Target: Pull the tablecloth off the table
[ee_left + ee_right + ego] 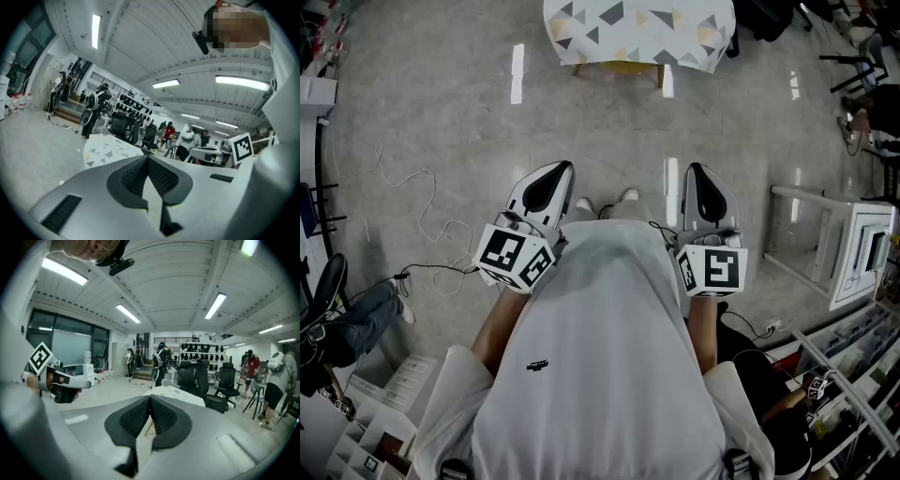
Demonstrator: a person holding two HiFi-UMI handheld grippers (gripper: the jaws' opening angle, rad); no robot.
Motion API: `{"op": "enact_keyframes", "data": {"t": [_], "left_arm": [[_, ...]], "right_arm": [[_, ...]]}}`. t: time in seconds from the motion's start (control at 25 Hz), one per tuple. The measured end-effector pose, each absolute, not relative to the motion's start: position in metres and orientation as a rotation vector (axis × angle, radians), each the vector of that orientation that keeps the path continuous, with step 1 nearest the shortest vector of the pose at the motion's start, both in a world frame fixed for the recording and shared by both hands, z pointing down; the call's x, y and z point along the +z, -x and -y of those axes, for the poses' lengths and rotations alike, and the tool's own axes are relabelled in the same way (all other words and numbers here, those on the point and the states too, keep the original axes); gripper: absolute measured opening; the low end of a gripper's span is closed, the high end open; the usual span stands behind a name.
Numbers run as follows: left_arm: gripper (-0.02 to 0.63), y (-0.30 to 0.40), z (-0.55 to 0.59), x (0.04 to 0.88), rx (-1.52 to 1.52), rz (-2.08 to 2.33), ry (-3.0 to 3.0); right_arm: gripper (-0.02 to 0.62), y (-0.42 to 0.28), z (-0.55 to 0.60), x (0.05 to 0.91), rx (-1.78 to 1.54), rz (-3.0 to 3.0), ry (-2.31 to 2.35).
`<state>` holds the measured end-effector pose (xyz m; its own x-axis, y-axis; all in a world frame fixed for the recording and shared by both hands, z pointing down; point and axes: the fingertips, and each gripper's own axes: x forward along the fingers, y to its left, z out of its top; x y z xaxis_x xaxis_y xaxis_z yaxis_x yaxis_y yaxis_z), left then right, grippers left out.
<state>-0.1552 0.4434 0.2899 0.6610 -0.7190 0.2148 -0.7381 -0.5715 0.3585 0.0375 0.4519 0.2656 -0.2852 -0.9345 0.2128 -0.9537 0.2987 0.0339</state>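
Note:
A tablecloth point(639, 30) with grey and tan triangles covers a small wooden table point(619, 67) at the far side of the floor, well ahead of me. It also shows as the tablecloth point(108, 150) in the left gripper view and the tablecloth point(176, 393) in the right gripper view, beyond the jaws. My left gripper point(555, 174) and right gripper point(698, 176) are held close to my body, pointing forward, far from the table. Both are shut with nothing between the pads. The left gripper point(147, 161) and right gripper point(150, 402) show their jaws pressed together.
A white cable point(422, 211) lies on the tiled floor at left. A white frame stand point(825, 244) is at right. Black office chairs point(213, 380) stand behind the table. People point(187, 143) stand in the background. Shelving point(853, 394) fills the lower right.

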Motion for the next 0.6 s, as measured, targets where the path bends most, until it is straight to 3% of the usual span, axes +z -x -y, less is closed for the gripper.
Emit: {"op": "enact_keyframes", "data": {"t": [0.28,0.6], "left_arm": [[0.006,0.120,-0.444,0.275,0.073,1.139,-2.490],[0.006,0.039,-0.431,0.269,0.147,1.111,-2.532]], "right_arm": [[0.012,-0.055,-0.460,0.268,0.168,2.394,-1.718],[0.012,-0.131,-0.460,0.283,0.264,2.423,-1.816]]}}
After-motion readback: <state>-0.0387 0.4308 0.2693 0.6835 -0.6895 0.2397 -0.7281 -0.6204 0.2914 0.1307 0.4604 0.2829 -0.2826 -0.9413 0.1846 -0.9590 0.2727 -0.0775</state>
